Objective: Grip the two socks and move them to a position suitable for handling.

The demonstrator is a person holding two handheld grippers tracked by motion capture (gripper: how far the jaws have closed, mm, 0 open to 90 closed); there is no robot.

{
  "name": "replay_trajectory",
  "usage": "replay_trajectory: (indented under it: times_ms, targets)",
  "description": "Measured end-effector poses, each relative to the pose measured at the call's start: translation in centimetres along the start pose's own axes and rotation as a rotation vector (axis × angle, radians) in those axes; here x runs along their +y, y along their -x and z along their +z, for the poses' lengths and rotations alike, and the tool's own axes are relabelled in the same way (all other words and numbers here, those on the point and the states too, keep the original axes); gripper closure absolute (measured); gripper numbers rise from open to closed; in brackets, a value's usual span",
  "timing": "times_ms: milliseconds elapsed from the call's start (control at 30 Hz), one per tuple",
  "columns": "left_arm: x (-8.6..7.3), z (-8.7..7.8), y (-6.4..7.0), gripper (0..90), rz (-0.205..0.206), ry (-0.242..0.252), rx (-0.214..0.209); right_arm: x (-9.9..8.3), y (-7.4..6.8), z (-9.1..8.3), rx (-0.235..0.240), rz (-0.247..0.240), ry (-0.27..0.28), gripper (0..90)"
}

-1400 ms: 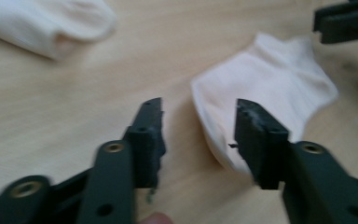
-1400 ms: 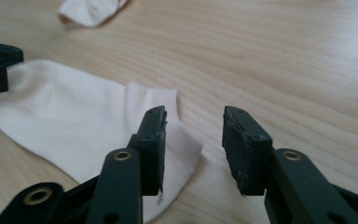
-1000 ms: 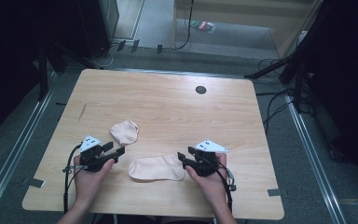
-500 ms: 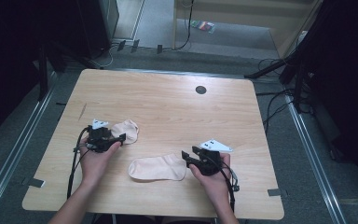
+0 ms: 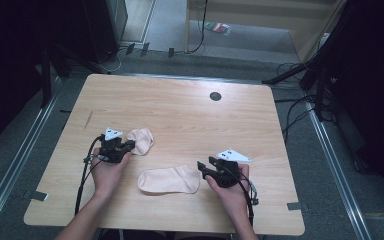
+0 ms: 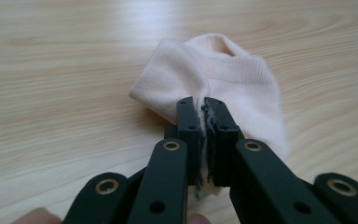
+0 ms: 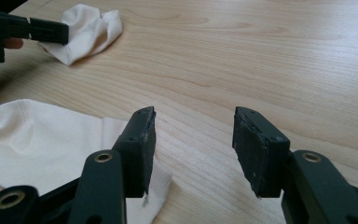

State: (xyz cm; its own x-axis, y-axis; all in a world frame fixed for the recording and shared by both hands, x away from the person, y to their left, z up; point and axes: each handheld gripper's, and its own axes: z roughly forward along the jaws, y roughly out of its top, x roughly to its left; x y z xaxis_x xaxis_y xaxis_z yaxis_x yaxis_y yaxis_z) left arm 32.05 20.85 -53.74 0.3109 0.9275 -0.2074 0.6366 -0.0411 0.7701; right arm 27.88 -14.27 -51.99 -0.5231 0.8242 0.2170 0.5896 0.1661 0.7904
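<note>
Two pale peach socks lie on the wooden table (image 5: 180, 115). The crumpled sock (image 5: 141, 140) (image 6: 223, 74) sits left of centre. My left gripper (image 5: 125, 146) (image 6: 203, 106) is shut on its near edge, with fabric pinched between the jaws. The flat sock (image 5: 170, 180) (image 7: 37, 144) lies spread out near the front edge. My right gripper (image 5: 203, 169) (image 7: 193, 121) is open just to the right of it, its left jaw over the sock's end and nothing between the jaws. The right gripper view also catches the crumpled sock (image 7: 91, 28) and the left gripper (image 7: 32, 29) farther off.
A round black grommet hole (image 5: 215, 96) sits near the table's far edge. Cables (image 5: 290, 107) and dark stands crowd the floor to the right. Metal rails (image 5: 20, 150) run along both sides of the table.
My left gripper has moved forward to the crumpled sock and shut on its edge. The right gripper has shifted slightly to the right of the flat sock and stays open.
</note>
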Motion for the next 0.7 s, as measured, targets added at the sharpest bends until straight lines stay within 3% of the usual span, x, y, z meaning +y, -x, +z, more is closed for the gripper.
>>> replay_trajectory:
  times_ms: [67, 167, 267, 333, 367, 433, 500, 567, 700]
  targets:
    - [0.9, -0.4, 1.0, 87.2, 0.012, 0.042, -0.063, 0.0, 0.1, 0.0, -0.002, 0.005, 0.001, 49.8]
    - [2.6, -1.0, 2.9, 87.2, 0.036, 0.102, -0.197, 0.0, 0.3, -0.1, -0.005, 0.006, 0.006, 49.8]
    - [4.0, -1.2, 4.8, 87.2, 0.071, 0.138, -0.298, 0.0, 0.5, -0.2, -0.013, 0.005, 0.008, 49.8]
    - [4.9, -1.0, 6.3, 87.1, 0.098, 0.162, -0.400, 0.0, 0.7, -0.2, -0.022, 0.007, 0.008, 49.8]
    - [5.2, -0.7, 6.9, 87.1, 0.115, 0.161, -0.423, 0.0, 0.8, -0.3, -0.026, 0.011, 0.005, 49.8]
    - [5.4, 0.4, 7.8, 87.0, 0.151, 0.124, -0.434, -0.1, 1.2, -0.3, -0.030, 0.018, 0.010, 49.8]
    - [5.2, 1.7, 7.9, 86.9, 0.164, 0.088, -0.419, -0.1, 1.5, -0.4, -0.036, 0.028, 0.009, 49.8]
    - [4.8, 3.3, 7.3, 86.8, 0.168, 0.034, -0.383, -0.2, 1.8, -0.4, -0.036, 0.037, 0.014, 49.9]
    - [3.9, 4.9, 6.1, 86.5, 0.178, -0.032, -0.338, -0.2, 2.3, -0.4, -0.044, 0.049, 0.011, 50.0]
